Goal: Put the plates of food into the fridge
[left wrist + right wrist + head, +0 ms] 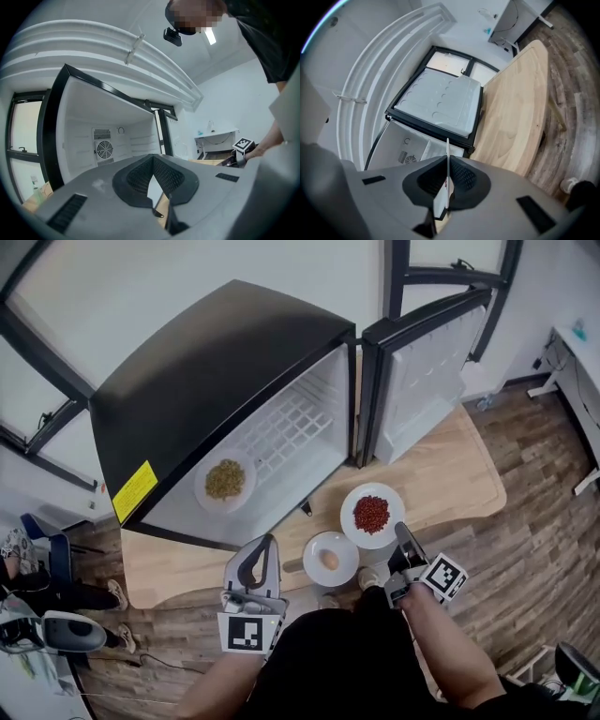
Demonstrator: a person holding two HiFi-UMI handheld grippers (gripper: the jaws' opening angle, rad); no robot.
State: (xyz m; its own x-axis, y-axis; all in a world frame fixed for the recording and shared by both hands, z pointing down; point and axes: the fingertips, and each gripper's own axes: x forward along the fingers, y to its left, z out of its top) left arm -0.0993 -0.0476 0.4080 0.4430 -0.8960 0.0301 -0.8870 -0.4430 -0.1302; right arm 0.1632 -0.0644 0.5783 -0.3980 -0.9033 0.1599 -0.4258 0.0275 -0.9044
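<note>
From the head view, a black fridge stands on a wooden table with its door swung wide open to the right. Inside it, below the wire shelf, a white plate of greenish-yellow food already sits near the front. On the table just in front of the opening is a plate of red beans, and the right gripper is clamped on its near rim. Beside it, to the left and nearer the person, a small plate with an egg lies on the table, untouched. The left gripper hangs left of that plate, touching nothing. In the left gripper view, the left gripper has its tips together with nothing between them. It faces into the white inside of the fridge, where a round fan shows on the back wall. In the right gripper view, the right gripper is closed on the thin white edge of the bean plate, seen edge-on, with the open door and table beyond.
</note>
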